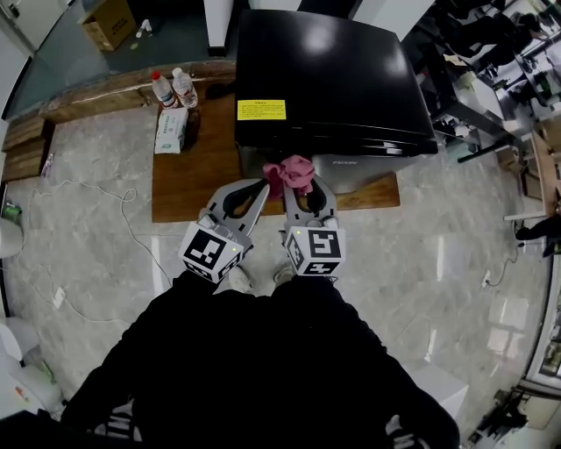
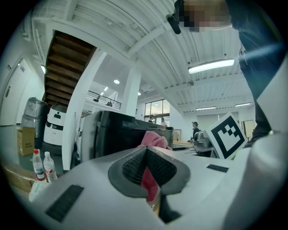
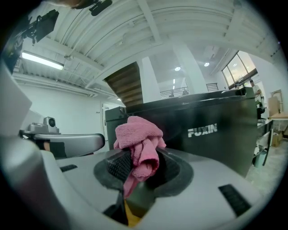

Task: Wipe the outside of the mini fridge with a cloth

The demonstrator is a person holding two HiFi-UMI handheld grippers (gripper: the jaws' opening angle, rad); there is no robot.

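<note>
The black mini fridge [image 1: 324, 70] stands on a low wooden platform [image 1: 188, 180], with a yellow label [image 1: 261, 110] near its top's front left edge. A bunched pink cloth [image 1: 291, 173] hangs just before the fridge's front lower edge. My right gripper [image 1: 307, 184] is shut on the cloth, which bulges above its pads [image 3: 137, 139] in the right gripper view, the fridge front [image 3: 202, 126] close behind. My left gripper [image 1: 261, 186] meets the cloth's left side. In the left gripper view its jaws [image 2: 146, 150] are closed with pink cloth [image 2: 155, 139] pinched between them.
Two water bottles [image 1: 173, 88] and a tissue pack [image 1: 171, 130] sit on the platform left of the fridge. A cardboard box [image 1: 110, 22] lies farther back. A thin cable [image 1: 131, 228] trails over the marble floor at left. Desks and chairs crowd the right side.
</note>
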